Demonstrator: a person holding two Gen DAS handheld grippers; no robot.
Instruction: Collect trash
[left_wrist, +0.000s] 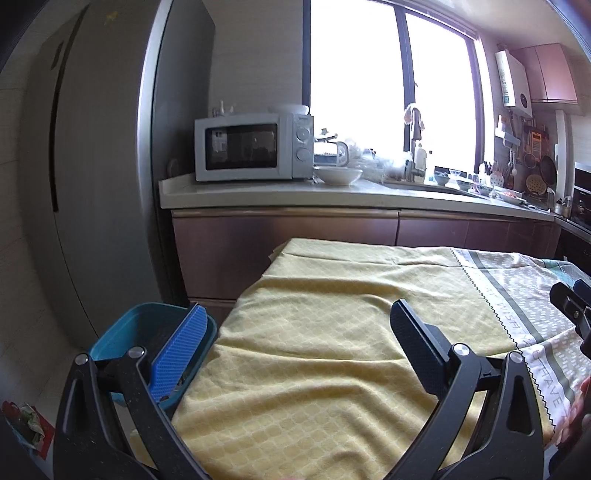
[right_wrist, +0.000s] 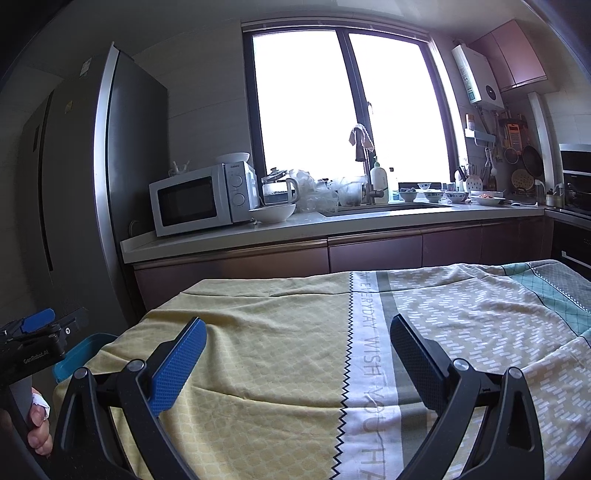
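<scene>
My left gripper (left_wrist: 297, 317) stands open above the near left corner of a table under a yellow patterned cloth (left_wrist: 332, 332), with nothing between its fingers. Its blue left pad (left_wrist: 177, 354) overlaps a blue bin (left_wrist: 122, 339) that stands on the floor beside the table. My right gripper (right_wrist: 295, 332) is open too, empty, over the cloth (right_wrist: 280, 354) near the zigzag stripe with printed letters. The left gripper (right_wrist: 37, 332) also shows at the left edge of the right wrist view, held by a hand. I see no loose trash on the cloth.
A crumpled wrapper (left_wrist: 27, 424) lies on the floor at far left. Behind the table runs a counter (right_wrist: 295, 227) with a microwave (right_wrist: 201, 199), a white bowl (right_wrist: 271, 213), a sink and dishes. A tall grey fridge (left_wrist: 99, 166) stands left.
</scene>
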